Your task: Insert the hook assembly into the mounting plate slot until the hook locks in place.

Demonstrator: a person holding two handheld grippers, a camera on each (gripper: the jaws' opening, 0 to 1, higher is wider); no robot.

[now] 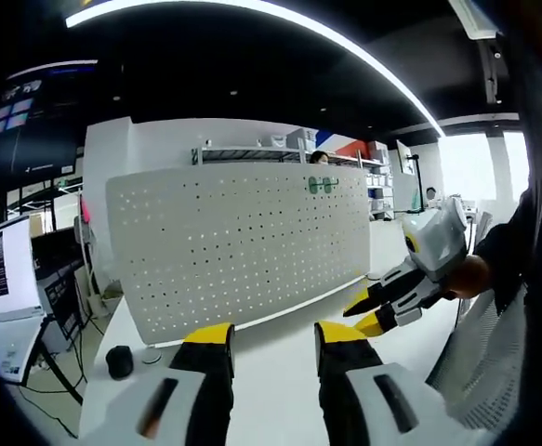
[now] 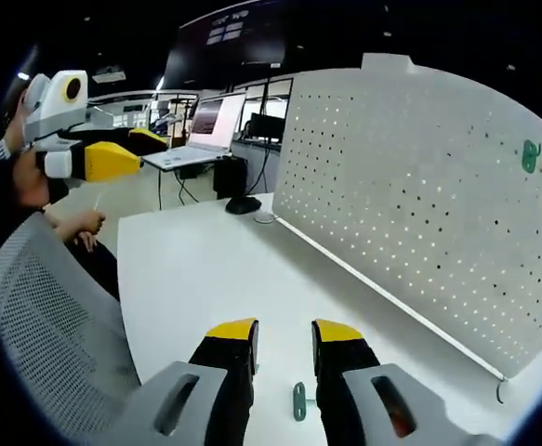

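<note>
Left gripper view: left gripper [image 1: 273, 336], yellow-tipped black jaws parted with bare table between them, nothing grasped. White table [image 1: 271, 358] below. Upright white perforated mounting plate [image 1: 243, 246] standing on the table's far side, facing the camera. Two green hooks [image 1: 321, 186] already seated near the plate's upper right corner, side by side. Small black round object [image 1: 119, 360] on the table near the plate's lower left corner, just beside a pale flat disc [image 1: 150, 356]. Right gripper [image 1: 377, 311] entering from the right, held in a person's hand [image 1: 466, 276], jaws released and apart, empty.

Right gripper view: right gripper [image 2: 284, 334], jaws spread, clasping nothing. Green hook assembly [image 2: 299, 400] lying loose on the table [image 2: 205, 269], low between the two jaws, contact with either jaw not discernible. Mounting plate [image 2: 419, 195] running obliquely along the right side. The two mounted green hooks [image 2: 541, 163] near its upper far edge. Left gripper [image 2: 112, 160] at upper left, raised well above the table. Grey mesh chair back [image 2: 52, 321] at lower left. Open laptop [image 2: 205, 130] on a desk in the background.
</note>
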